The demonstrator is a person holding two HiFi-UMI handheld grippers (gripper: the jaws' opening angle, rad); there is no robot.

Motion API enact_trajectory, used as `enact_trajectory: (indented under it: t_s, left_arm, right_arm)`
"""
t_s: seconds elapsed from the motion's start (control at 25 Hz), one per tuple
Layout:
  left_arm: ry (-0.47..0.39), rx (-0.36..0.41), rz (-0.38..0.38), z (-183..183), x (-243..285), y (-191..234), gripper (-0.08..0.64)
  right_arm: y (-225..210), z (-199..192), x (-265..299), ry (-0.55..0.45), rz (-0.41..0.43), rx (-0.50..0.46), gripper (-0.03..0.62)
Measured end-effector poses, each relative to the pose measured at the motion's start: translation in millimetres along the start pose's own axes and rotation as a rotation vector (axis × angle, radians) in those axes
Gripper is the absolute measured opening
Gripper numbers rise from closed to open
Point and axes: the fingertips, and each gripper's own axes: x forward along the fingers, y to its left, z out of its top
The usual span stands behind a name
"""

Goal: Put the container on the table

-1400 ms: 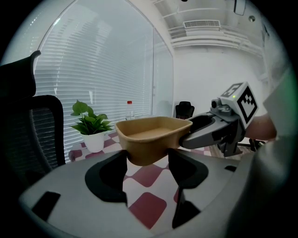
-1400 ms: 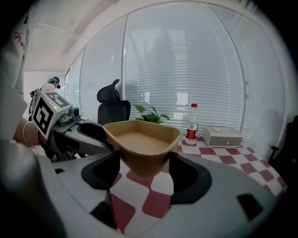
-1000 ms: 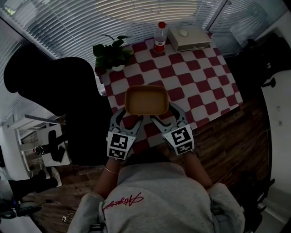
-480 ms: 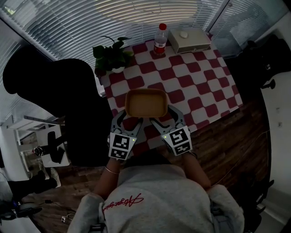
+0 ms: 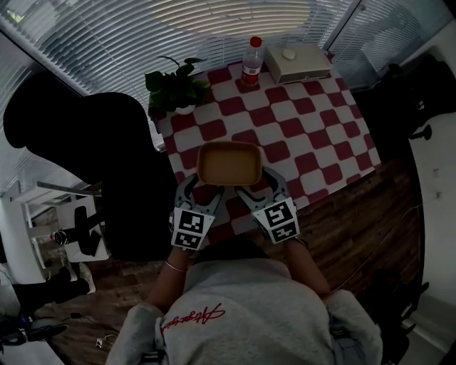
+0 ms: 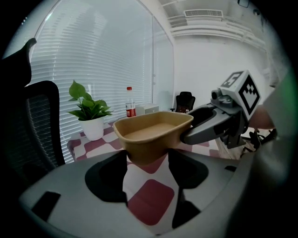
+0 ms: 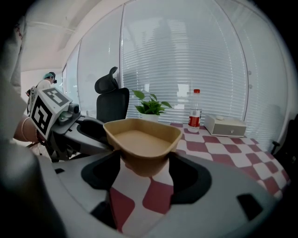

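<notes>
Above the near part of the one checkered table hung the single container; the left gripper and the right gripper were each clamped on one of its near corners. It seemed light, stiff and empty, so a hold at the rim corners looked enough. One plant, one box and one bottle stood at the far edge.

An office; slatted blinds run along the far side; a black office chair stands left of the checkered table; a ceiling air vent overhead.
</notes>
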Motion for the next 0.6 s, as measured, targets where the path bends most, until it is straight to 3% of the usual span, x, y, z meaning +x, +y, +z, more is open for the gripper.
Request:
enact_trajectory:
  t_s: [0.6]
  left_arm:
    - [0.043,0.004,-0.010,-21.6,6.3,-2.6,0.285]
  right_arm:
    - [4.4,-20.0,7.3,0.047,0.005,0.016,0.330]
